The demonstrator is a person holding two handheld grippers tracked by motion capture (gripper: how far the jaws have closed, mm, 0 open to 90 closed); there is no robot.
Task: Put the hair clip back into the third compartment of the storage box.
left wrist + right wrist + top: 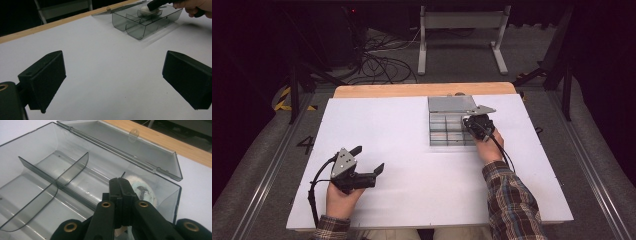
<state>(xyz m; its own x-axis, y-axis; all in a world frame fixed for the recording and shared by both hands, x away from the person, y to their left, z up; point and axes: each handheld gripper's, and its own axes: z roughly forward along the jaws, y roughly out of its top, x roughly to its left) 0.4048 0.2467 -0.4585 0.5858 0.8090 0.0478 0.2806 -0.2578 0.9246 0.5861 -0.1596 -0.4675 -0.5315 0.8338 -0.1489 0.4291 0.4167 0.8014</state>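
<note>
The white table (pixel 412 150) is lying under everything, and at about 1 o'clock from its middle a smoky clear box (pixel 452 129) is sitting with its lid (pixel 140 150) folded open toward the far wooden edge (pixel 422 90). Dividers (pixel 57 182) are splitting the box into compartments. The left gripper (pixel 371 161) is resting at about 8 o'clock on the table, well apart from the box, and its jaws are standing wide apart with nothing between them. The right gripper (pixel 472 122) is reaching into the box at its right side, with jaws pressed together; a pale edge is showing low between them, but I cannot tell if they are pinching something. Just beyond its tips, at 1 o'clock in the right gripper view, a small white round thing (pixel 145 192) is lying in the corner compartment beside the lid hinge. I judge that the placing step is nearly finishing. The next move is probably calling for lifting the right gripper straight up, clear of the walls, then closing the lid.
</note>
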